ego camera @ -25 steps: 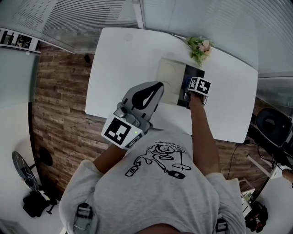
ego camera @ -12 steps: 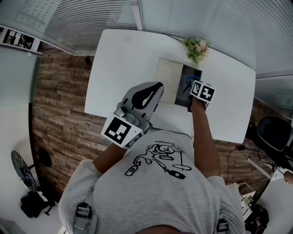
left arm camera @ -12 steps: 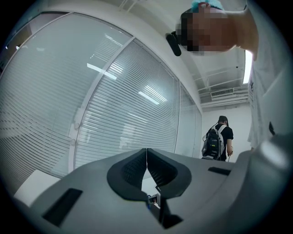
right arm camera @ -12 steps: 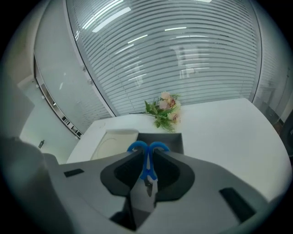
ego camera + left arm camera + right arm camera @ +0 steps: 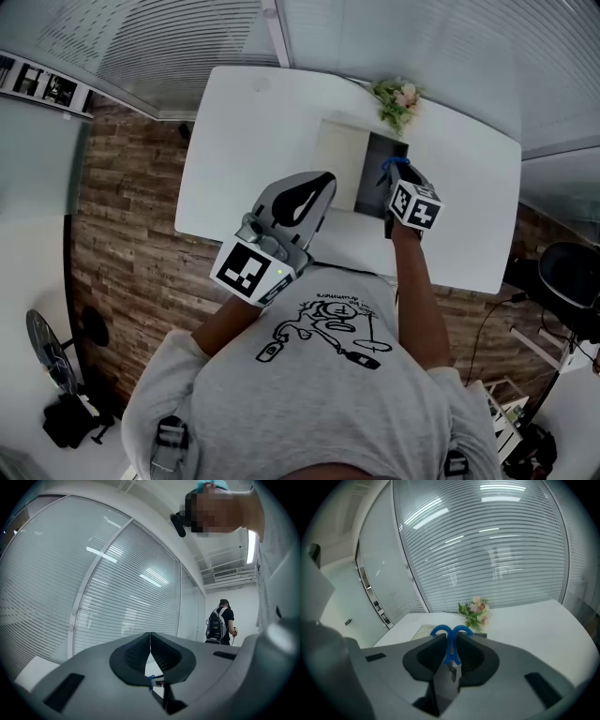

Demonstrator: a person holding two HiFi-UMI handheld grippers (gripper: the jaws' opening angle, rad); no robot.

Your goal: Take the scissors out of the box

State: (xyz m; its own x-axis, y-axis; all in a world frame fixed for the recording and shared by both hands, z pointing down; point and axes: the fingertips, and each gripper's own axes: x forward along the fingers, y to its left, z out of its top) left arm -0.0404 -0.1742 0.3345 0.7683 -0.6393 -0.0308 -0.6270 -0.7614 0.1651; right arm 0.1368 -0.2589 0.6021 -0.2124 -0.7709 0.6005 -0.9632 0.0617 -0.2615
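The right gripper (image 5: 450, 640) is pinching the blue-handled scissors (image 5: 450, 653) at the neck just behind the finger loops. It is holding them over the open dark box (image 5: 371, 190) on the white table (image 5: 248, 141). The left gripper (image 5: 150, 643) is hanging in front of the person's chest, jaws pressed together on nothing. To my eye the scissors are looking light and stiff, with slick plastic and a thin body, so that narrow neck is seeming the right place to be squeezing, though they may be pivoting if tilted.
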